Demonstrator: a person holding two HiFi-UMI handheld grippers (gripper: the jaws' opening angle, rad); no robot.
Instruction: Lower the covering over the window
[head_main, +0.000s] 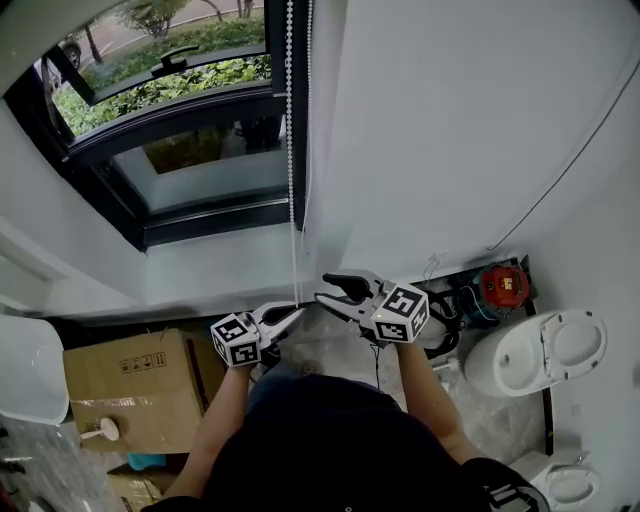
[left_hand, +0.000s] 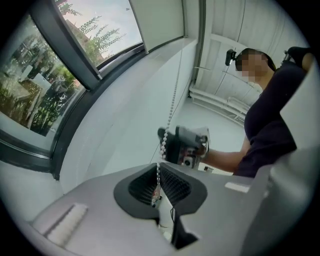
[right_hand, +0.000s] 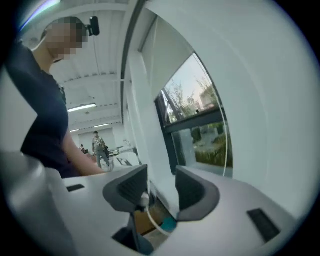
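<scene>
Left tongs clamped shut on bead chain, which hangs at right edge of window. Right tongs jaws wide apart just beside chain, gripping nothing. Cardboard box lower left, closed. Toilet lower right; I see bare wall above.

Set in a plain white wall, a dark-framed window, its upper pane tilted open, with daylight and a green hedge outside. Below the window and to its left, on the floor, a brown cardboard box; below and to its right, a red device, a white toilet and crinkled clear plastic sheeting over the floor. Right of the window, a thin cable running slantwise across the wall.
</scene>
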